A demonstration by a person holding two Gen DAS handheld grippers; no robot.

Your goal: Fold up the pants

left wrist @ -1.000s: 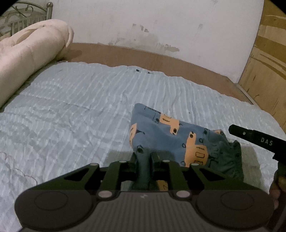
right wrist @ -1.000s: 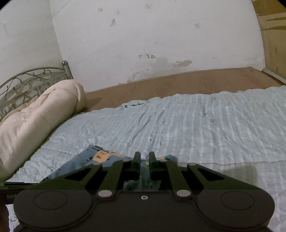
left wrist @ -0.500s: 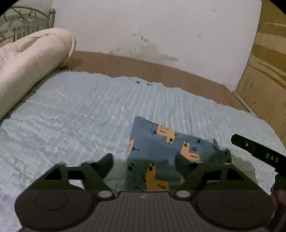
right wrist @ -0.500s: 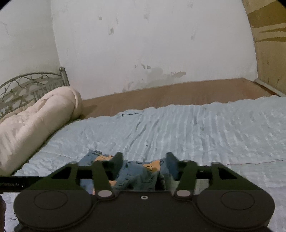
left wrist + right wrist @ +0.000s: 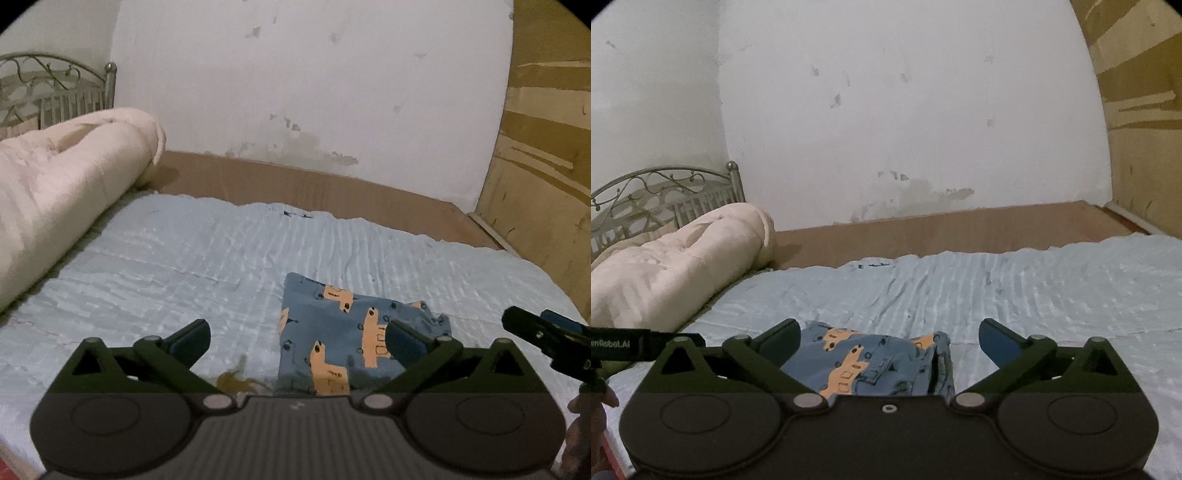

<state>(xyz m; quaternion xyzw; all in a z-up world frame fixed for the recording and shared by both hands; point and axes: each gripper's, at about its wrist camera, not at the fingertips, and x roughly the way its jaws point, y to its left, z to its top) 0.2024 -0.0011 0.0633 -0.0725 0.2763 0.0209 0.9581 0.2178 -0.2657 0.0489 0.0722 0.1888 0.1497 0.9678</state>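
The pants (image 5: 340, 332) are blue with orange car prints. They lie folded into a small rectangle on the light blue bed sheet (image 5: 184, 266). In the right wrist view the pants (image 5: 871, 362) lie just ahead, between the fingers. My left gripper (image 5: 297, 336) is wide open and empty, held above the near left part of the pants. My right gripper (image 5: 888, 336) is wide open and empty, above the pants' near edge. The right gripper's body (image 5: 546, 339) shows at the right edge of the left wrist view.
A rolled cream quilt (image 5: 62, 184) lies along the left side of the bed, by a metal headboard (image 5: 665, 192). A brown bed board (image 5: 314, 184) and white wall are behind. A wooden panel (image 5: 546, 184) stands at the right.
Both grippers were shut on the pants a second ago. They have opened wide, let go and lifted back. The pants now rest folded on the sheet.
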